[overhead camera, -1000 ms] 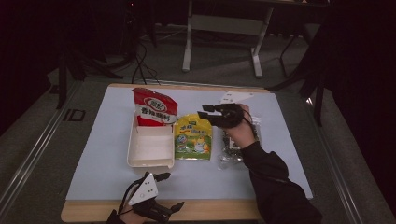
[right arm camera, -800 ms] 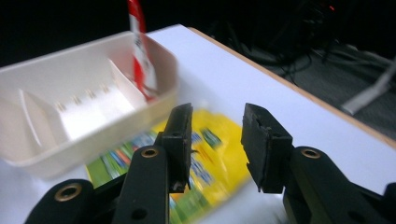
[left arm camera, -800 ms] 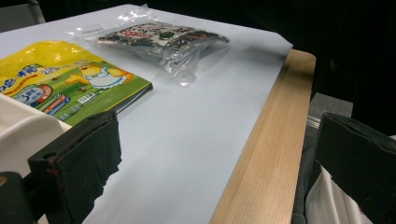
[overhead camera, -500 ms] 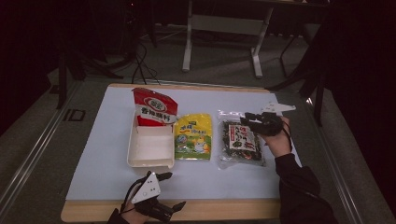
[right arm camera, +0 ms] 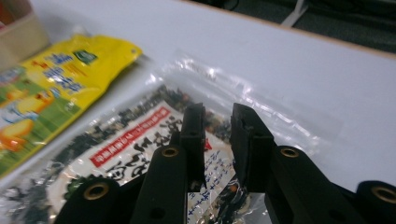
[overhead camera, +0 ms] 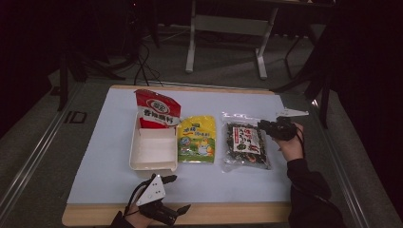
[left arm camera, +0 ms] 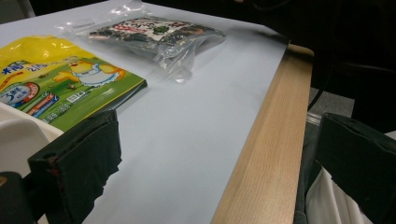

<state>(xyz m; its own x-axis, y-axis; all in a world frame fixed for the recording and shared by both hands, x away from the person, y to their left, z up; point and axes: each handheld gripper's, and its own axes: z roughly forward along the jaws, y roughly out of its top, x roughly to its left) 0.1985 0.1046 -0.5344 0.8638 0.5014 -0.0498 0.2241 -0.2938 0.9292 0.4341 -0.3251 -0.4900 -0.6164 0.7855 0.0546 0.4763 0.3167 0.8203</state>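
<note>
Clear plastic of the seaweed bag (overhead camera: 245, 145) is seen flat on the table, right of the yellow pouch (overhead camera: 196, 139). The right gripper (overhead camera: 266, 125) has been drawn back from mid-table to the bag's right edge, jaws nearly together and holding nothing, so a grasp there seems likely next. The left gripper (overhead camera: 173, 194) is kept at the near table edge (overhead camera: 223, 213), jaws wide apart.

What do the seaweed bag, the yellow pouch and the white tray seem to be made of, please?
Seaweed bag: clear, glossy plastic film; contents show through, wrinkles glint. Yellow pouch: printed plastic film, probably, with slight sheen. White tray: matte, stiff walls; plastic or card, hard to tell.
</note>
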